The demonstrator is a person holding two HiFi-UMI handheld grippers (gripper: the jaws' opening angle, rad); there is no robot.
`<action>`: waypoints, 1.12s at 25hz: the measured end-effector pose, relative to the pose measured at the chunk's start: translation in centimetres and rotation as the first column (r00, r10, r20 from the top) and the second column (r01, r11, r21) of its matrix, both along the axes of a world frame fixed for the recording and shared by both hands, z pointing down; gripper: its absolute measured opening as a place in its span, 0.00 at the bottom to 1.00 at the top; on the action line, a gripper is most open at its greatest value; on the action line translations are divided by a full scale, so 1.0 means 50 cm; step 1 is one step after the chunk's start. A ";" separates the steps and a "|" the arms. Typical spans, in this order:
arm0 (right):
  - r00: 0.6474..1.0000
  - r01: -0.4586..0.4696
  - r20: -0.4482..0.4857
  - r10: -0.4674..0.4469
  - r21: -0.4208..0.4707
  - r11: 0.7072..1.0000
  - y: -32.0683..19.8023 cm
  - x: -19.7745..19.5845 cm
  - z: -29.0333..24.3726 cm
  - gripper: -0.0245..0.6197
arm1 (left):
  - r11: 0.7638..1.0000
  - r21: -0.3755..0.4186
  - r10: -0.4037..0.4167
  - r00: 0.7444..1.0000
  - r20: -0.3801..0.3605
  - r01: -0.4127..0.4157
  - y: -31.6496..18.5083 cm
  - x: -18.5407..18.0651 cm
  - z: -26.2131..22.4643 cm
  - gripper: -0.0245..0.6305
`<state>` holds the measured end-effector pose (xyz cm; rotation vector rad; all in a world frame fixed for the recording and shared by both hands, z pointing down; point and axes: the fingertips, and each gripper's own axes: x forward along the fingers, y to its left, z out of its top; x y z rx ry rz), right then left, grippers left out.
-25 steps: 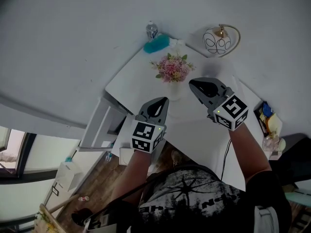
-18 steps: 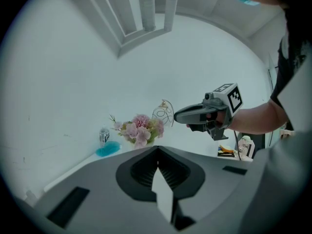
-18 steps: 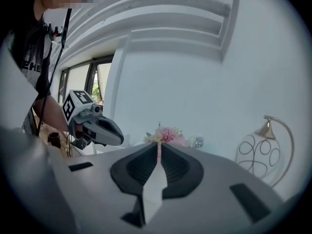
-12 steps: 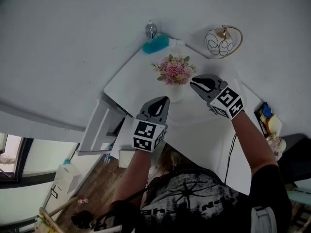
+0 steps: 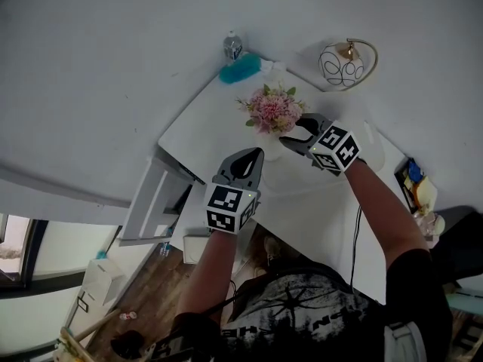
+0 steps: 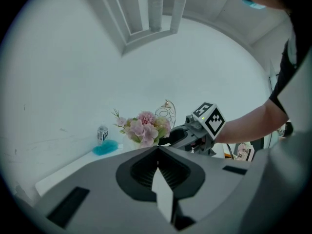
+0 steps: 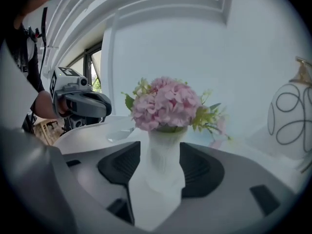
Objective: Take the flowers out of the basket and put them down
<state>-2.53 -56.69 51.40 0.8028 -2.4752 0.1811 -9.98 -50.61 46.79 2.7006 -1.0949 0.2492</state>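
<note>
Pink flowers stand in a white vase on the counter. The right gripper fingers, just opening, straddle its neck. The left gripper fingers are closed and empty. Teal sponge, bottle and wire ornament sit behind.

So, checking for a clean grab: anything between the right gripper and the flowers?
Nothing visible. The right gripper has its fingers, just opening, either side of the white basket holding the flowers.

The right claw has dropped down to the pink flower bunch. Its jaws have just been opening and now straddle the white textured vase.
</note>
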 end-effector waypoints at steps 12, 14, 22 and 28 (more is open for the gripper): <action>0.995 -0.081 0.057 0.087 -0.103 0.991 -0.062 -0.056 0.057 0.54 | 1.000 -0.023 -0.007 1.000 -0.025 0.006 -0.015 -0.004 0.022 0.05; 0.994 -0.077 0.065 0.084 -0.104 0.992 -0.067 -0.063 0.062 0.54 | 1.000 -0.024 -0.008 1.000 -0.025 0.008 -0.017 -0.004 0.024 0.05; 0.997 -0.056 0.048 0.059 -0.070 0.996 -0.068 -0.067 0.063 0.53 | 1.000 -0.022 -0.010 1.000 -0.030 0.009 -0.016 -0.003 0.025 0.05; 0.997 -0.053 0.047 0.057 -0.078 0.995 -0.059 -0.064 0.061 0.53 | 1.000 -0.020 -0.008 1.000 -0.029 0.008 -0.014 -0.005 0.022 0.05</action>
